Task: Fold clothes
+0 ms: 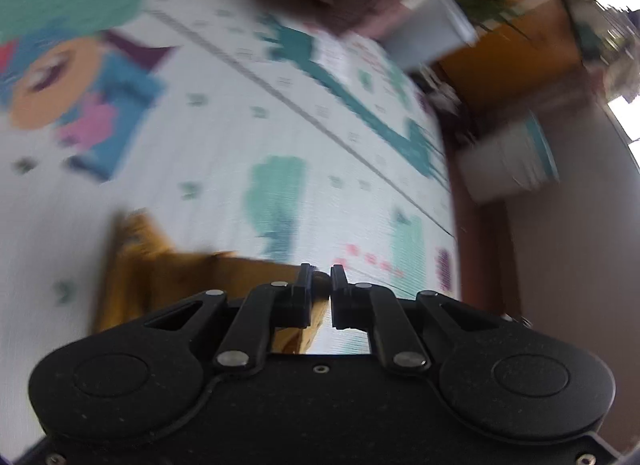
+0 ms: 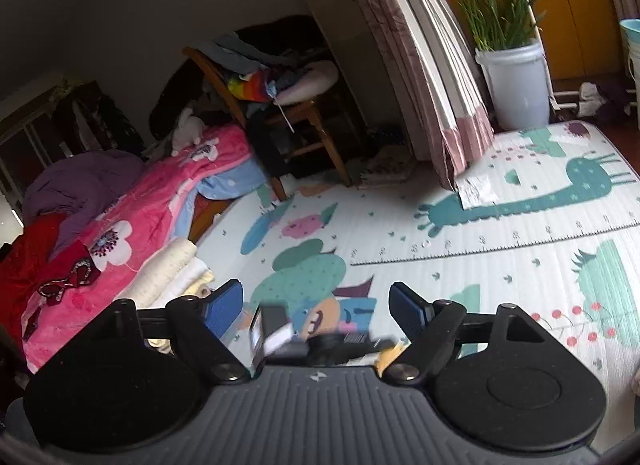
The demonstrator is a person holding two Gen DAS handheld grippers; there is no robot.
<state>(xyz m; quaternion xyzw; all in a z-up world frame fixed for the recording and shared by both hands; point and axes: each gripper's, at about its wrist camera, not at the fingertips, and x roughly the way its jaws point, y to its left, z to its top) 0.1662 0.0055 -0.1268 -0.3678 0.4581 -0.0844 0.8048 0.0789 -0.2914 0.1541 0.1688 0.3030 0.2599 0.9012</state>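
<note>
The left tongs [image 1: 320, 277] are clenched on a mustard-yellow garment [image 1: 160, 265], its cloth pinched between the black fingertips and trailing off to the left over the play mat [image 1: 224, 137] on the floor. The left wrist view is smeared, so the print on the mat reads only as shapes there — a cartoon face, a teal long-necked animal, a ruler line.

The right tongs [image 2: 316, 305] are released, blue pads [image 2: 224, 305] wide apart with nothing pressed between them; low in the gap a blurred black device and a scrap of the yellow cloth show. In this view the mat's printed ruler [image 2: 480, 249] carries small numerals, too tiny to read. No brand or label is legible anywhere.

Left of the mat lies a bed with a pink flowered blanket [image 2: 132, 225]; folded cream cloths [image 2: 172, 269] are stacked beside it. A white bucket of green shoots [image 2: 516, 77] stands by the curtain [image 2: 432, 77].
</note>
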